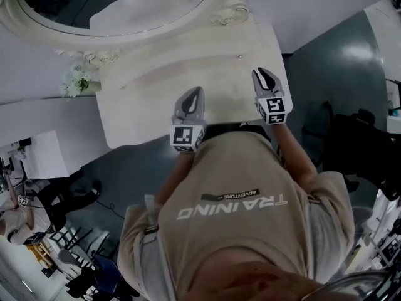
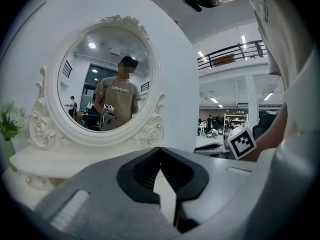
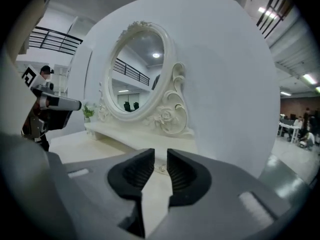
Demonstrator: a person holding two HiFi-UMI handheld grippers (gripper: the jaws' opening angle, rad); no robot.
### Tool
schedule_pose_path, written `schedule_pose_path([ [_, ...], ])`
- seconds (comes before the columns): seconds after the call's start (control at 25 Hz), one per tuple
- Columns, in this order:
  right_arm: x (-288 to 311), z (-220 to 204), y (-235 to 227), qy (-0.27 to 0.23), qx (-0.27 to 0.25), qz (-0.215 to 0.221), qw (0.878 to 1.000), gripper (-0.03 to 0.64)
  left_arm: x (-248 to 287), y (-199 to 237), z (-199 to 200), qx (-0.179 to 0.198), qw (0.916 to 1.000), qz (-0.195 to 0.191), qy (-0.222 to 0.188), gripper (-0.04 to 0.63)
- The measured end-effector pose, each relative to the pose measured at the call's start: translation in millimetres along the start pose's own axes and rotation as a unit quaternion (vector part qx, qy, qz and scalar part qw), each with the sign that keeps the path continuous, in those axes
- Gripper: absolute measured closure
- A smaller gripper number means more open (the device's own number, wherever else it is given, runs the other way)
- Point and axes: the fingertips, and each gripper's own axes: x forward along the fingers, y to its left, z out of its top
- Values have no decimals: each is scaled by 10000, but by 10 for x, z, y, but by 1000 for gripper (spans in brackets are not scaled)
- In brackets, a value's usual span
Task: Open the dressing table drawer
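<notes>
The white dressing table (image 1: 144, 105) fills the upper head view, with its oval mirror (image 1: 94, 5) at the back. No drawer front shows in any view; the table's front edge hides what lies beneath it. My left gripper (image 1: 195, 93) hovers over the front middle of the top, shut with its tips touching and nothing in it (image 2: 160, 149). My right gripper (image 1: 264, 74) hangs over the front right part of the top. It is open by a narrow gap (image 3: 160, 155) and empty. A small round bead (image 3: 161, 168) on the table top shows through that gap.
A small vase of white flowers (image 1: 76, 80) stands at the table's left end, beside the mirror's carved frame (image 2: 150, 134). A raised shelf (image 3: 130, 134) runs under the mirror. The person's torso (image 1: 244, 218) is close against the table's front. Dark floor lies to the right.
</notes>
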Motion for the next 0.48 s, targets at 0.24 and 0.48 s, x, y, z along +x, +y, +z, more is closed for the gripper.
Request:
schedule_pose_path([
  [0.24,630,-340,154,384,232,-204,9988,488,-10,409,-66,152,9992,-344,105,588],
  [0.48,1019,-632,129,792,526,-407,9946,431,-31,529,3,250,9988,-350,211,588],
])
